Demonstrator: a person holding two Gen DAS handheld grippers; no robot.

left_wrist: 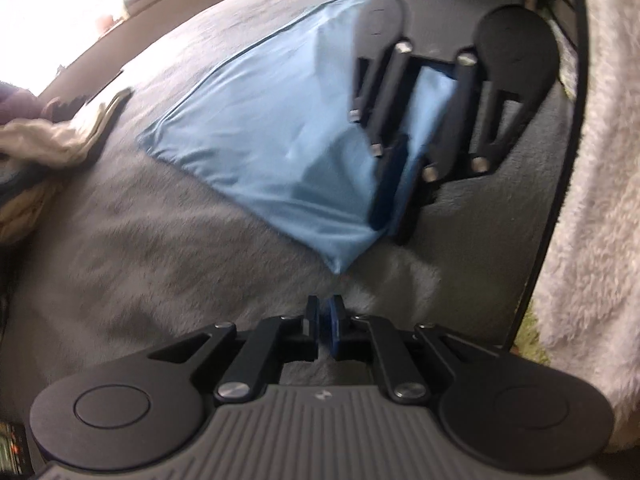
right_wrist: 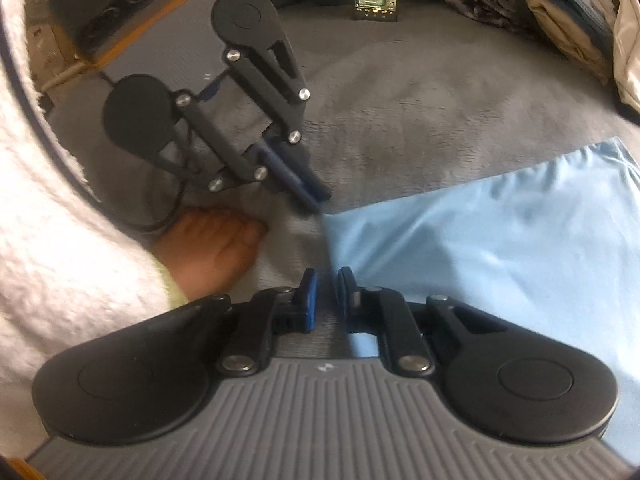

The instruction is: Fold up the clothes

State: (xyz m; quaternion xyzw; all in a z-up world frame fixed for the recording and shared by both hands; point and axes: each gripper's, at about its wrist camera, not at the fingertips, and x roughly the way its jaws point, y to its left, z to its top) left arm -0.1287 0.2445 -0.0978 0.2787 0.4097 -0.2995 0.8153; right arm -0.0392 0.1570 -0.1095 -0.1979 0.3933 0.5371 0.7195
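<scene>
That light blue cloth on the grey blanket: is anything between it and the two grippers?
Nothing visible. The left gripper faces the light blue cloth corner across bare grey blanket. The right gripper sits at the cloth's edge. The clothes pile lies well off to the side.

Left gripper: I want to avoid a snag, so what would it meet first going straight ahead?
Probably the near corner of the light blue cloth, just beyond the left gripper; its jaws look shut and empty. Depth is uncertain.
</scene>
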